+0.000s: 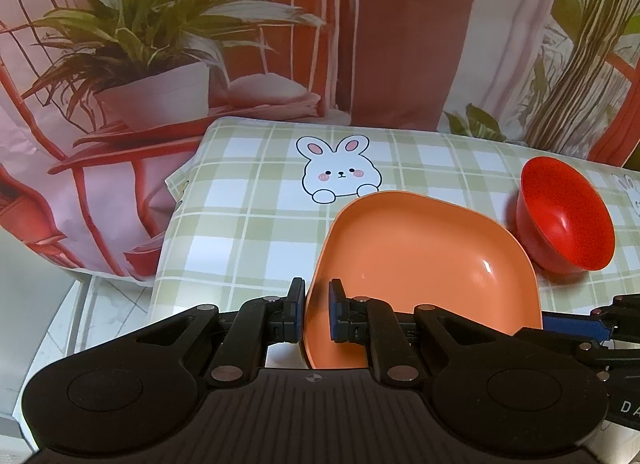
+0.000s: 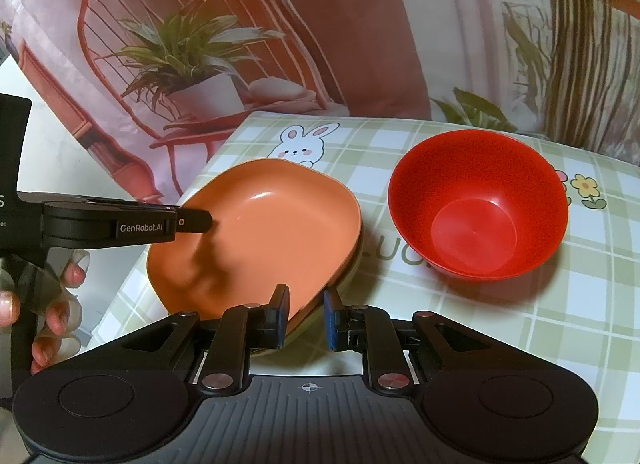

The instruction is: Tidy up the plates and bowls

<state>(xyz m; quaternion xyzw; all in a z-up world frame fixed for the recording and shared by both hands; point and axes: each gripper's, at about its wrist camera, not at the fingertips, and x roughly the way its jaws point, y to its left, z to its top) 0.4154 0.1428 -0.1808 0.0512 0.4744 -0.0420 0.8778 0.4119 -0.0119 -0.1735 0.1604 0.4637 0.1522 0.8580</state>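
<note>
The orange plate lies near the surface's left edge, pinched at its left rim by the left gripper and at its near rim by the right gripper, with the red bowl just beside it to the right.

Both views are being evenly and warmly lit; small glints are being thrown on the orange plate and red bowl. Edges are being bent and darkened by fisheye distortion.
</note>
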